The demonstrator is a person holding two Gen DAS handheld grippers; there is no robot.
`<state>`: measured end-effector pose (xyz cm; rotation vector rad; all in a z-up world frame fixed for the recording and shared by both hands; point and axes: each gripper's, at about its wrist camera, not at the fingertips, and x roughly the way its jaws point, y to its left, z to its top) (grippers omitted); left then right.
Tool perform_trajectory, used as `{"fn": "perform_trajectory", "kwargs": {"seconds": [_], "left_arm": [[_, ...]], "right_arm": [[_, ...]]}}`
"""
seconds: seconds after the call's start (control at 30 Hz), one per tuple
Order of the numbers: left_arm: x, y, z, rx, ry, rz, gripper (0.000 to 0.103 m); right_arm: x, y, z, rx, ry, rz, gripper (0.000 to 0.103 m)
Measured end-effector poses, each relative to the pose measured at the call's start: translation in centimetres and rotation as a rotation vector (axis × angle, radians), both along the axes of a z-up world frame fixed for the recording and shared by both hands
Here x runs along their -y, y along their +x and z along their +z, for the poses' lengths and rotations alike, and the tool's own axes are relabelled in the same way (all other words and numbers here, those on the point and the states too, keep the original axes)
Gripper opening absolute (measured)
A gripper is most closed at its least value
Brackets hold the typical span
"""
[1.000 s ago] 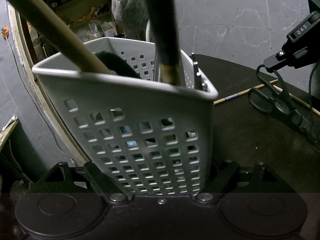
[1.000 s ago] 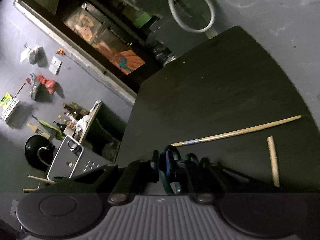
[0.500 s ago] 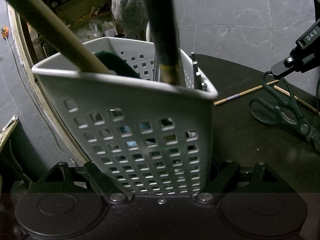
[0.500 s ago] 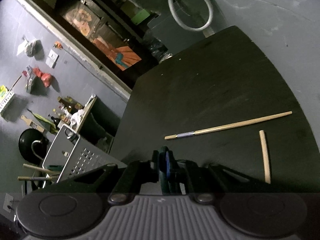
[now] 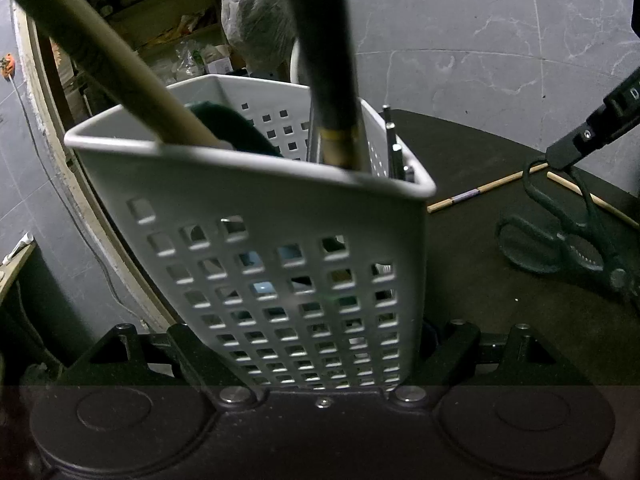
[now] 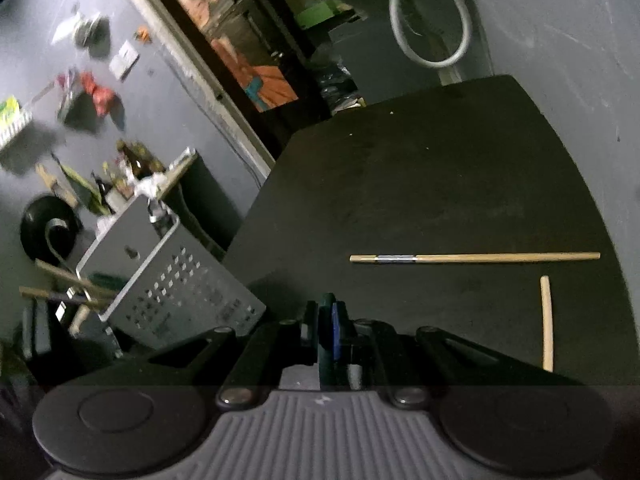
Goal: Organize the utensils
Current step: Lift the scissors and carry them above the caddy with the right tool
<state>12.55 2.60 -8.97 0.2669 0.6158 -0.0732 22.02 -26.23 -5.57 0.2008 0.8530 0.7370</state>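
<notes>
Left wrist view, holder: the white perforated utensil holder (image 5: 280, 264) stands pinched between the left gripper (image 5: 320, 360) jaws, handles sticking out of its top.
Scissors: dark scissors (image 5: 560, 240) hang by one handle loop from the right gripper (image 5: 576, 152), over the dark table (image 5: 500, 320).
Right gripper: pressed together on that loop (image 6: 328, 328), it seems; dim.
Chopsticks: two wooden chopsticks (image 6: 480, 257) lie on the table, well apart from the holder.

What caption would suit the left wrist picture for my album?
Left gripper clamps a white perforated utensil caddy holding handles, while the right gripper lifts dark scissors above the table.
</notes>
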Motion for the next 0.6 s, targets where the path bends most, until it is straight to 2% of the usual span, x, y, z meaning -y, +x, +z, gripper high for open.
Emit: {"fn": "perform_trajectory", "kwargs": {"seconds": [0.33,0.6], "left_arm": [[0.0,0.0,0.0,0.0,0.0,0.0,0.086],[0.0,-0.1,0.0,-0.001,-0.001,0.001,0.086]], "right_arm": [[-1.2,-1.6,0.8,0.011,-0.018,0.083,0.008],[-4.5,-5.4,2.6,0.183,-0.216,0.187,0.008]]}}
